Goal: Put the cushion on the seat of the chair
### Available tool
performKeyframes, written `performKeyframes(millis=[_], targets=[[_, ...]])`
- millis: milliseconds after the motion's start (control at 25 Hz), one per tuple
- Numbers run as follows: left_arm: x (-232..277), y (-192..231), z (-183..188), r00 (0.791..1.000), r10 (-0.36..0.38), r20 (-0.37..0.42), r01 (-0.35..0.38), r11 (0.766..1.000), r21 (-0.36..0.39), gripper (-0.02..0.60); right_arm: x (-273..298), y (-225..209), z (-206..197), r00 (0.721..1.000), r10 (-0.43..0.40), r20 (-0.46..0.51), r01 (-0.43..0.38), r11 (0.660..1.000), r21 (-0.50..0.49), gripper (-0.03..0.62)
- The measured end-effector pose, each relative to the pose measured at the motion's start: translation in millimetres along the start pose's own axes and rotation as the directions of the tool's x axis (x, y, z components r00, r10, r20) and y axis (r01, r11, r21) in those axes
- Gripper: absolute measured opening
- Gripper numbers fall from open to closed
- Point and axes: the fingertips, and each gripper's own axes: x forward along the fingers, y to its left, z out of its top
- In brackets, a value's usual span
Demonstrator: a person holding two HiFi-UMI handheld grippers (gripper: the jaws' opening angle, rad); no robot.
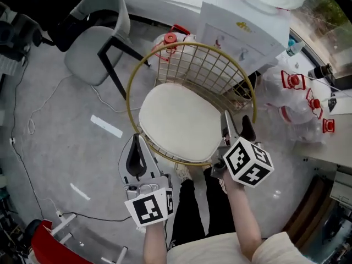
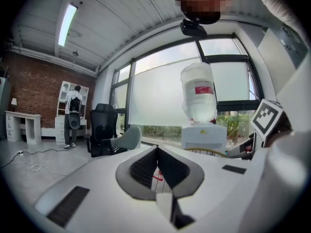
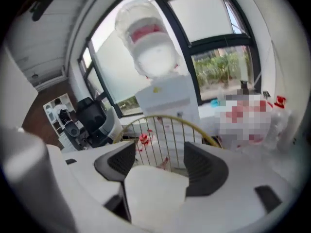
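A round white cushion (image 1: 179, 120) lies on the seat of the gold wire chair (image 1: 132, 87). My right gripper (image 1: 234, 126) is at the cushion's front right edge. In the right gripper view it (image 3: 160, 157) is open, the cushion's edge (image 3: 155, 193) showing low between the jaws and the chair's wire back (image 3: 165, 120) beyond. My left gripper (image 1: 136, 142) is just off the chair's front left rim, apart from the cushion. In the left gripper view it (image 2: 156, 152) is shut with nothing in it, and the gold rim (image 2: 209, 151) shows to its right.
A grey chair (image 1: 96, 43) stands at the back left. A white water dispenser (image 1: 242, 26) stands behind the gold chair. Water jugs with red handles (image 1: 297, 87) lie at the right. Cables and a white strip (image 1: 106, 126) are on the floor. My legs (image 1: 192, 213) are in front.
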Motion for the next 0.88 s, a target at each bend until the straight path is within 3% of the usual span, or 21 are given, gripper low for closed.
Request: performKeyframes(millis=[160, 360, 520, 680, 880], targets=[[4, -2, 84, 0.992, 0.012, 0.129, -0.012, 1.0, -0.005, 0.014, -45, 55, 99, 0.971, 0.109, 0.211, -0.089, 0.991, -0.102, 0.302], [-8, -16, 164, 0.986, 0.043, 0.16, -0.041, 0.999, -0.014, 0.014, -121, 109, 188, 0.891, 0.243, 0.384, -0.159, 0.958, -0.237, 0.302], [-19, -36, 233, 0.969, 0.015, 0.246, -0.007, 0.999, -0.033, 0.014, -185, 148, 243, 0.773, 0.386, 0.503, -0.206, 0.904, -0.375, 0.301], [-36, -57, 296, 0.946, -0.018, 0.324, 0.017, 1.0, 0.006, 0.014, -240, 178, 279, 0.663, 0.507, 0.55, -0.248, 0.843, -0.478, 0.289], [-67, -79, 349, 0.905, -0.068, 0.419, 0.066, 0.998, 0.019, 0.014, -286, 197, 295, 0.558, 0.609, 0.564, -0.271, 0.776, -0.57, 0.077]])
